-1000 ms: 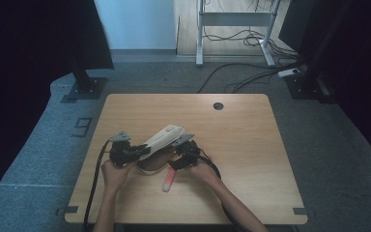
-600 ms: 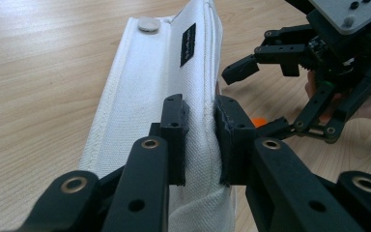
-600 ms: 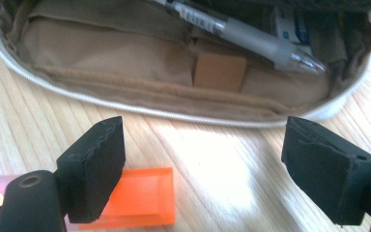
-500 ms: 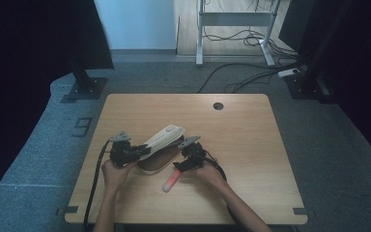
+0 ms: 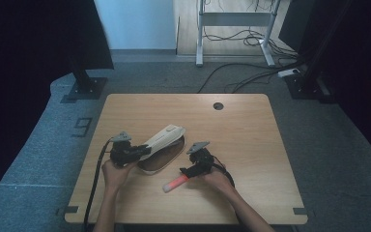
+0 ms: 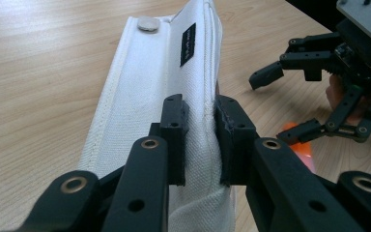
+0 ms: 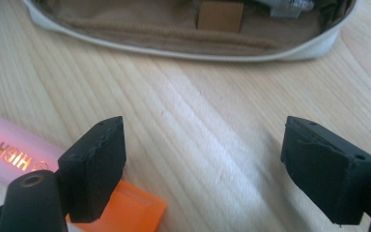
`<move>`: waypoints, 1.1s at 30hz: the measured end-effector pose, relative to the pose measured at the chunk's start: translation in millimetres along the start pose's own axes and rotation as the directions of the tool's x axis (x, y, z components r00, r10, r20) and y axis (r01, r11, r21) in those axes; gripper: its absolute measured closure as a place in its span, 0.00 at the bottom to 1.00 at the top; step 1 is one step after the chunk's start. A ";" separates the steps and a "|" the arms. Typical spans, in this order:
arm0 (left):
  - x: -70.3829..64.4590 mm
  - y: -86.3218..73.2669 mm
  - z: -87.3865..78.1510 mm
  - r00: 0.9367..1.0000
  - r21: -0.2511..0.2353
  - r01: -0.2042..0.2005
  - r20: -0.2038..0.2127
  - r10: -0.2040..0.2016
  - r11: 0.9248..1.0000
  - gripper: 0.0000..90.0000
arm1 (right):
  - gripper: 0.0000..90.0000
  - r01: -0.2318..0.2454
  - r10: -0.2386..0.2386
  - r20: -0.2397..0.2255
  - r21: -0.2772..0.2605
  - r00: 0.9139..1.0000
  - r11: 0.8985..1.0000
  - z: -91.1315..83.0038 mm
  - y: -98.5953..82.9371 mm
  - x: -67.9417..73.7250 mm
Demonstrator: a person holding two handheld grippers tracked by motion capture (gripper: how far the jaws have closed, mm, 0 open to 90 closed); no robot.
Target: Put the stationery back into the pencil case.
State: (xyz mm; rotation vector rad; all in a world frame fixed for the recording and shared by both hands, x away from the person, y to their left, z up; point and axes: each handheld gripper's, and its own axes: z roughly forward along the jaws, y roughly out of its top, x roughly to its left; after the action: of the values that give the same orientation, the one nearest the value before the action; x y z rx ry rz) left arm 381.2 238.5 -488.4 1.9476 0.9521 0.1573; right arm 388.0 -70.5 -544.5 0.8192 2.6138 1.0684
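Between the jaws of the left gripper the white flap of the pencil case is pinched and held up. Beside one jaw of the right gripper, spread wide over the table, an orange highlighter is seen lying, ungrasped.

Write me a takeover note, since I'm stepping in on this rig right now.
Left gripper: shut on the white flap of the pencil case, holding it open.
Right gripper: open, over bare table, beside the orange highlighter.
Highlighter lies on the table in front of the case, not gripped.
Done: case opened.
Left: probably grasp the highlighter and put it inside the case.
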 end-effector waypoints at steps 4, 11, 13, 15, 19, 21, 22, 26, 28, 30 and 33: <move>-0.3 -0.1 0.0 1.000 -0.001 -0.005 -0.004 0.005 1.000 0.84 | 0.17 -0.003 0.003 -0.004 -0.009 1.000 1.000 -5.2 -3.3 -1.7; -0.3 -0.1 0.0 1.000 -0.001 -0.006 -0.003 0.006 1.000 0.84 | 0.17 -0.007 0.007 -0.026 -0.019 1.000 1.000 -18.3 -1.7 -1.6; -0.4 0.0 -0.1 1.000 -0.001 -0.007 -0.004 0.007 1.000 0.84 | 0.16 -0.007 0.006 -0.043 -0.021 0.999 1.000 -21.5 -1.9 0.7; -0.6 0.1 0.0 1.000 0.000 -0.007 -0.003 0.007 1.000 0.84 | 0.16 0.001 -0.002 -0.053 -0.023 0.999 1.000 -24.5 -2.4 3.6; -0.8 0.1 0.1 1.000 0.001 -0.007 -0.004 0.007 1.000 0.84 | 0.16 0.020 -0.021 -0.081 -0.016 0.996 1.000 -29.7 -4.0 9.8; -1.1 0.1 0.2 1.000 0.001 -0.009 -0.005 0.009 1.000 0.84 | 0.16 0.030 -0.031 -0.089 -0.013 0.996 0.999 -31.6 -4.6 12.4; -1.1 0.2 0.1 1.000 0.001 -0.008 -0.005 0.008 1.000 0.84 | 0.16 0.034 -0.035 -0.096 -0.014 0.995 0.999 -32.4 -4.9 13.7; -1.2 0.2 0.1 1.000 0.001 -0.009 -0.006 0.009 1.000 0.84 | 0.15 0.043 -0.044 -0.129 -0.012 0.991 0.999 -33.5 -6.1 18.8; -1.1 0.2 0.1 1.000 0.001 -0.009 -0.006 0.009 1.000 0.84 | 0.16 0.054 -0.055 -0.142 -0.010 0.988 0.998 -32.0 -6.7 21.8; -0.9 0.2 -0.1 1.000 0.001 -0.010 -0.005 0.010 1.000 0.84 | 0.17 0.068 -0.068 -0.154 -0.007 0.986 0.998 -29.7 -7.0 24.7; -0.8 0.2 -0.1 1.000 0.001 -0.010 -0.005 0.010 1.000 0.84 | 0.19 0.077 -0.077 -0.166 -0.005 0.983 0.997 -26.8 -6.8 27.1</move>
State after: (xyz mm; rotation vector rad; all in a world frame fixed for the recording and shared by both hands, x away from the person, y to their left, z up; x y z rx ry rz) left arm 380.7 238.0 -487.9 1.9542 0.9460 0.1667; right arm 352.7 -74.8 -529.4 0.6484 2.7576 1.1600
